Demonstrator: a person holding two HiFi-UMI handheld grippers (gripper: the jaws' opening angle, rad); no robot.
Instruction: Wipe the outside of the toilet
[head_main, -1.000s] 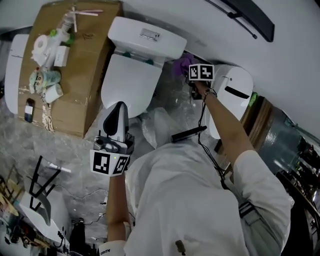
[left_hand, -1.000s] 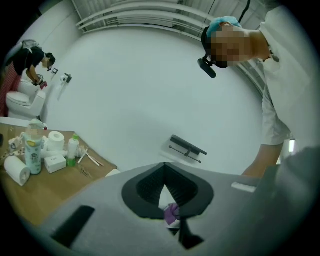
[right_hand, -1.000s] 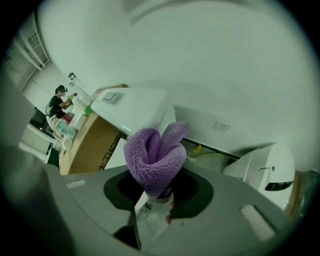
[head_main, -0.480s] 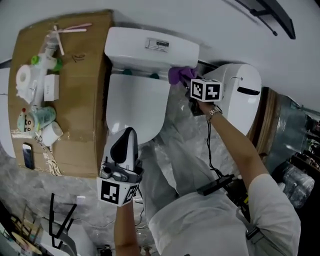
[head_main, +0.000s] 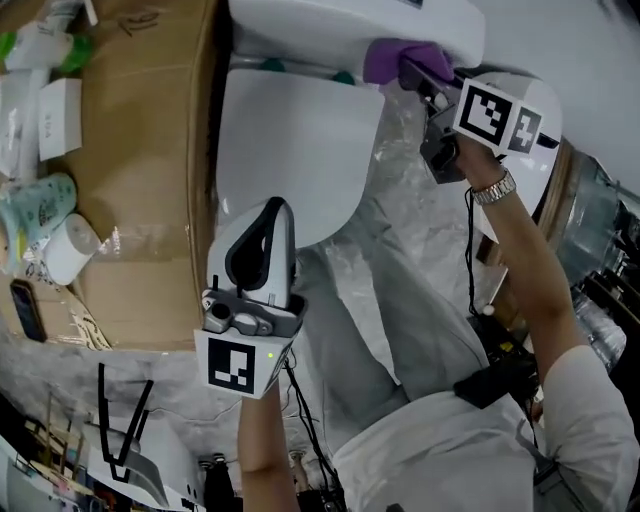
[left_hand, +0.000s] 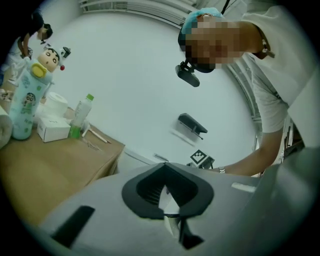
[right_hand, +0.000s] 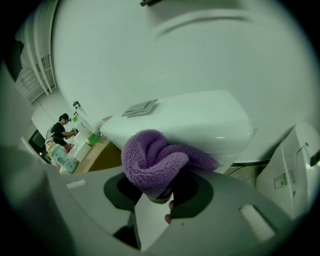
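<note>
Right gripper (head_main: 415, 72), clamped on the purple cloth (head_main: 395, 58) at one o'clock, looks mid-wipe on the tank (head_main: 300, 25) and should sweep on; left gripper (head_main: 268, 222) closed, empty.

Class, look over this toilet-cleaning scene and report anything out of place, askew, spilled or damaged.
Nothing looks spilled or broken. Two oddities: a cardboard box beside the toilet serves as a table for bottles and a phone, and crumpled clear plastic sheeting lies at the toilet's other side.

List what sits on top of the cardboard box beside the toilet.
On the cardboard box: a cartoon bottle, a white carton, a green-capped bottle, a paper roll, a phone. The box's inside is hidden.
</note>
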